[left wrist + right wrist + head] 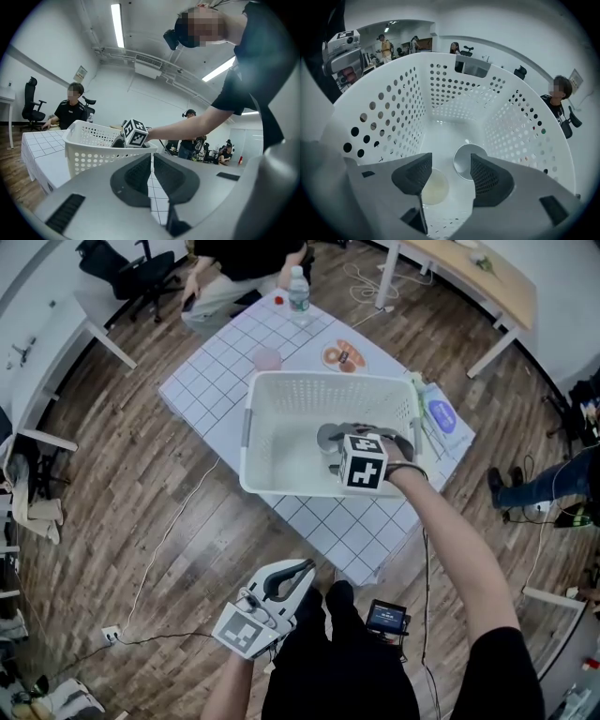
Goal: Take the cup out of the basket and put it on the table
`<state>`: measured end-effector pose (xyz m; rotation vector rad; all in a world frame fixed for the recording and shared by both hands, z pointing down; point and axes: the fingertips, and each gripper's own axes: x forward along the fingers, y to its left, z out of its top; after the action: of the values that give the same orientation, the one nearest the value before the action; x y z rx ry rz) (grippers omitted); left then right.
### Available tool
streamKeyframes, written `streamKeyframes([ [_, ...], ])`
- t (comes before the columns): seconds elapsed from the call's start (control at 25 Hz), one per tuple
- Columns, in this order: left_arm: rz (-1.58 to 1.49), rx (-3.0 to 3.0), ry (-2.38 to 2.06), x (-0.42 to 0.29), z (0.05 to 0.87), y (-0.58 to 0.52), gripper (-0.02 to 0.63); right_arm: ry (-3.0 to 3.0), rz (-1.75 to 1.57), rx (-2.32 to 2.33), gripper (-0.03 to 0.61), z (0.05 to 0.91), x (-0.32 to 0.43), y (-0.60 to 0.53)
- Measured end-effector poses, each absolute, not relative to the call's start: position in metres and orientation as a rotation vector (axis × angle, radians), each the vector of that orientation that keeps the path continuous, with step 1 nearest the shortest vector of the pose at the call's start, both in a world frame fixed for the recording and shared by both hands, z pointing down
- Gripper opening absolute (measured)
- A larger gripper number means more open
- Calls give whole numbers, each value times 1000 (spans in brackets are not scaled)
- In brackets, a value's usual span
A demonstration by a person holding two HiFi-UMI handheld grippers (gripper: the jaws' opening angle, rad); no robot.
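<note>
The white perforated basket (281, 381) stands on the checkered table (211, 367). My right gripper (333, 451) reaches down inside it, jaws open. In the right gripper view a white cup (462, 161) sits on the basket floor just ahead of the right finger (487, 178), and a pale yellowish round cup (434, 186) lies partly behind the left finger; nothing is held between the jaws of this gripper (451, 164). My left gripper (286, 579) hangs low by my body, off the table, with its jaws together and nothing in them (152, 161).
A pink cup (267, 358), a water bottle (298, 292), a plate of food (343, 355) and a blue packet (442, 416) stand on the table round the basket. A seated person (234, 268) is at the far side. Cables run over the wooden floor.
</note>
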<state>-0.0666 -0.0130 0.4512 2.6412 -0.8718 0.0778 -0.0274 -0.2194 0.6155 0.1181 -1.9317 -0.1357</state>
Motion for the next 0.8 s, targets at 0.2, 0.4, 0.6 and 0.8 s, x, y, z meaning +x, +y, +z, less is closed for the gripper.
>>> streamKeyframes([
  [0.2,79,2627,-862,-64,456,-12,9,-1919,-115,110,257,629,-32,-222],
  [0.4,64,2626,-862,-64,455,-13,9,-1896,-109,104,256,641,-34,-224],
  [0.6,64,2614,-871,-66,455,-13,9,-1876,-114,118,256,647,-33,-230],
  [0.8,62,2614,-875,-70,455,-13,9,-1856,-136,101,252,654,-31,-230],
])
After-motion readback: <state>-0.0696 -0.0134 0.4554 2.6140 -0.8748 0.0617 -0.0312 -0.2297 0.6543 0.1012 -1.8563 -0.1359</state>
